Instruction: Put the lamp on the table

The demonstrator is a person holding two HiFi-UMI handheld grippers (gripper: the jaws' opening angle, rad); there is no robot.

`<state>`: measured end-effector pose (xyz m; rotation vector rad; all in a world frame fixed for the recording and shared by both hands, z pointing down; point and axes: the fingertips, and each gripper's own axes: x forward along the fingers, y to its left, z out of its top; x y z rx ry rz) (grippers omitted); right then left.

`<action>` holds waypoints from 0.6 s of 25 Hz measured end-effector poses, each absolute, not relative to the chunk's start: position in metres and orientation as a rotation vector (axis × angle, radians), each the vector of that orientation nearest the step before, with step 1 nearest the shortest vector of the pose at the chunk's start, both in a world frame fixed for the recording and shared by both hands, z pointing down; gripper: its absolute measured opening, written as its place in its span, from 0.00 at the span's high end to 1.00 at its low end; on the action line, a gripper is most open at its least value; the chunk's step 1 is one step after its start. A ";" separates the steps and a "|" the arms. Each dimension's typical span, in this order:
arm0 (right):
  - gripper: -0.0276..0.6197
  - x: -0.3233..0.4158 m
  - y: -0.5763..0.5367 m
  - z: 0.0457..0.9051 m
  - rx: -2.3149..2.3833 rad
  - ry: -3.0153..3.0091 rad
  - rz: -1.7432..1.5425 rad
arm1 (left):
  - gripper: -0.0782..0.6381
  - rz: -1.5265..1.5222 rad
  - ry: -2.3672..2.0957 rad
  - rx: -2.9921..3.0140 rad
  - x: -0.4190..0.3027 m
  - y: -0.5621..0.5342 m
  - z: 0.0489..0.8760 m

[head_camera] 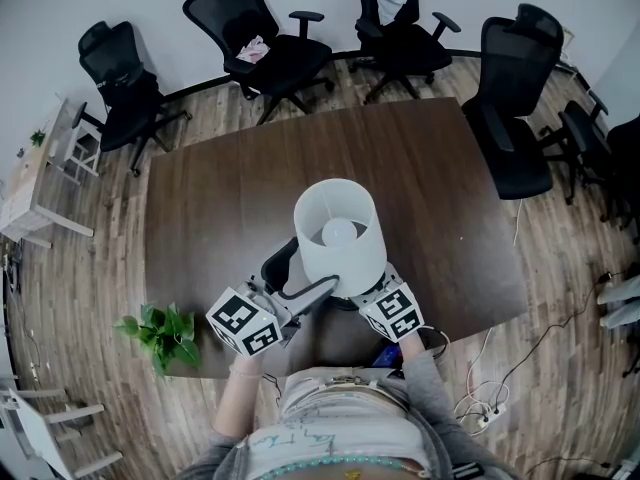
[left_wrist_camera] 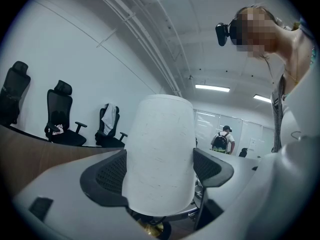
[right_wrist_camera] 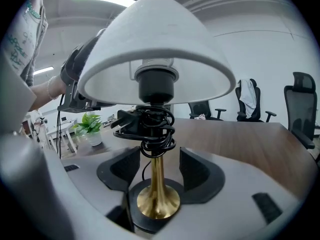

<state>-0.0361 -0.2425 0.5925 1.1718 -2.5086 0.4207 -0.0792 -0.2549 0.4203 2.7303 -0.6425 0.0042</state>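
Note:
The lamp has a white shade (head_camera: 338, 233), a brass stem (right_wrist_camera: 158, 181) with black cord (right_wrist_camera: 150, 124) wound round it, and a black base. It stands upright over the near edge of the dark wooden table (head_camera: 420, 188); whether the base rests on the top I cannot tell. My left gripper (left_wrist_camera: 159, 171) is level, with a pad against each side of the shade (left_wrist_camera: 159, 149). My right gripper (right_wrist_camera: 160, 168) comes in lower on the right, its jaws on either side of the stem with a gap showing on both sides.
Black office chairs (head_camera: 265, 38) ring the table's far side and right end (head_camera: 515, 98). A potted green plant (head_camera: 160, 333) sits by the near left corner. Cables and a power strip (head_camera: 490, 413) lie on the floor at right. A person with a backpack (left_wrist_camera: 220, 140) stands far off.

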 end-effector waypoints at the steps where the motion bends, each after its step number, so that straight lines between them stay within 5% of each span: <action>1: 0.59 -0.035 -0.242 0.592 1.174 -2.507 0.420 | 0.28 -0.001 -0.643 2.731 -0.079 -0.254 0.420; 15: 0.55 -0.021 -0.235 0.588 1.158 -2.461 0.338 | 0.28 0.017 -0.652 2.727 -0.072 -0.239 0.422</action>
